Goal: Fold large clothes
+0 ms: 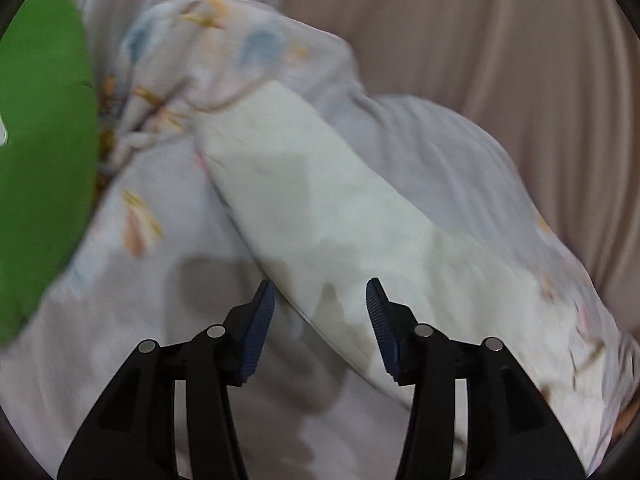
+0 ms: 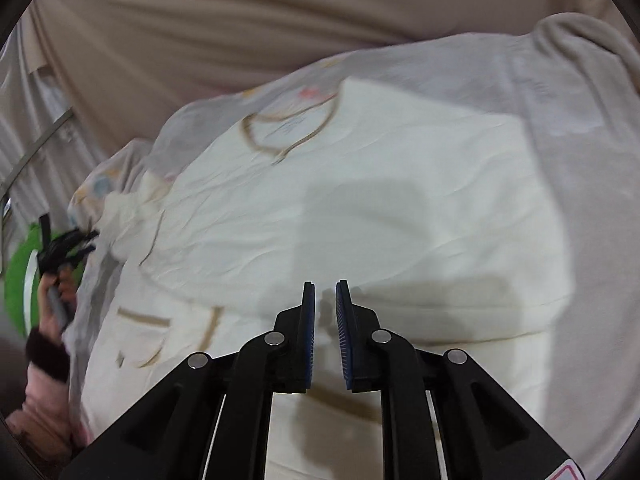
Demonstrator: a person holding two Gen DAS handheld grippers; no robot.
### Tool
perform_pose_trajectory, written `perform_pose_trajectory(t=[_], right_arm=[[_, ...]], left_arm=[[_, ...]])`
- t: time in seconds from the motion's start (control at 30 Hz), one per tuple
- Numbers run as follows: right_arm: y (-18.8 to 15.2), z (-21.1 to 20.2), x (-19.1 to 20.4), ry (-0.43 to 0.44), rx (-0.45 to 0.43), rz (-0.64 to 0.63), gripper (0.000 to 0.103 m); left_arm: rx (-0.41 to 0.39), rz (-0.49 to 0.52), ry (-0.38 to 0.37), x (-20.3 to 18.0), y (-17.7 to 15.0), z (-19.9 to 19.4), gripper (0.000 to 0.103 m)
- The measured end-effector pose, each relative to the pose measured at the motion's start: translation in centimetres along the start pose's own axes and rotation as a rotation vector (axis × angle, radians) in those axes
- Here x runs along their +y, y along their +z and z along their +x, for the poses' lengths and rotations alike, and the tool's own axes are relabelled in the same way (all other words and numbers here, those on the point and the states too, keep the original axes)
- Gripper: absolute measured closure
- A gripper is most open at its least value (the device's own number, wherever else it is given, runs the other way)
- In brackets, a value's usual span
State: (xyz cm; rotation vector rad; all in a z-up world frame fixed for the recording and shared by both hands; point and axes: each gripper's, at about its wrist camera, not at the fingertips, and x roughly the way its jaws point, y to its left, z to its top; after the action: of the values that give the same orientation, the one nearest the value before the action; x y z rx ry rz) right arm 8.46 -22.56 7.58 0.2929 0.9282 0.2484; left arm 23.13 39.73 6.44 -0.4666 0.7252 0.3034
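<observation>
A cream-white garment (image 2: 360, 208) with brown trim at the neck and pocket lies spread on a pale printed cloth (image 2: 580, 160). In the left wrist view the garment (image 1: 320, 208) is a long folded band across the printed cloth (image 1: 160, 240). My left gripper (image 1: 320, 284) hangs over its near end, open, with nothing between the fingers. In the right wrist view that gripper (image 2: 86, 240) is small at the far left edge of the garment, held by a hand (image 2: 56, 292). My right gripper (image 2: 325, 284) hovers over the garment's middle, its jaws a narrow gap apart and empty.
A bright green object (image 1: 40, 140) lies at the left edge, also visible as a green patch (image 2: 16, 280) behind the hand. Beige draped fabric (image 2: 240, 20) fills the background. A pink sleeve with a dark cuff (image 2: 44, 356) is at the lower left.
</observation>
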Motion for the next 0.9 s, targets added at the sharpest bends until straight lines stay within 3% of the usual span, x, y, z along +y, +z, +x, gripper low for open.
perform_pose_trajectory(t=[0.03, 0.13, 0.2, 0.27, 0.3, 0.33, 0.43, 0.53, 0.63, 0.73, 0.83, 0.9], right_arm=[[-0.4, 0.7, 0.6, -0.005, 0.006, -0.02, 0.088], [-1.9, 2.5, 1.7, -0.025, 0.023, -0.054, 0.083], [-2.3, 2.9, 1.4, -0.027, 0.018, -0.051, 0.083], [-2.4, 2.9, 1.0, -0.009, 0.01, -0.032, 0.083], [-2.4, 2.9, 0.8, 0.0, 0.008, -0.023, 0.083], [-2.5, 2.9, 0.5, 0.008, 0.005, -0.014, 0.083], [-2.7, 3.0, 0.7, 0.006, -0.007, -0.011, 0.082], [-2.8, 3.0, 1.0, 0.013, -0.014, -0.021, 0.076], [-2.8, 3.0, 1.3, 0.016, -0.023, -0.03, 0.072], [-2.9, 2.5, 1.4, 0.015, -0.036, -0.032, 0.069], [-3.2, 1.3, 1.2, 0.019, -0.067, -0.012, 0.065], [-3.6, 0.1, 0.9, 0.027, -0.085, -0.004, 0.063]], left_arm=[[0.003, -0.045, 0.023, 1.4, 1.2, 1.2, 0.057], [0.055, -0.131, -0.018, 4.2, 3.0, 4.2, 0.057], [0.074, -0.136, -0.041, 4.4, 3.6, 5.8, 0.058], [0.081, -0.127, -0.035, 4.1, 4.1, 6.8, 0.065], [0.081, -0.123, -0.023, 3.7, 4.3, 7.0, 0.086], [0.073, -0.108, -0.011, 3.2, 4.5, 6.8, 0.098], [-0.02, -0.049, -0.028, -0.2, 5.2, 3.3, 0.099], [-0.151, 0.133, -0.104, -7.6, 4.9, -3.5, 0.099], [-0.224, 0.356, -0.26, -17.3, 1.9, -10.8, 0.099], [-0.243, 0.585, -0.409, -26.7, -4.1, -16.4, 0.098], [-0.183, 0.791, -0.52, -34.2, -12.3, -18.6, 0.095], [-0.089, 0.902, -0.559, -37.5, -18.3, -18.0, 0.091]])
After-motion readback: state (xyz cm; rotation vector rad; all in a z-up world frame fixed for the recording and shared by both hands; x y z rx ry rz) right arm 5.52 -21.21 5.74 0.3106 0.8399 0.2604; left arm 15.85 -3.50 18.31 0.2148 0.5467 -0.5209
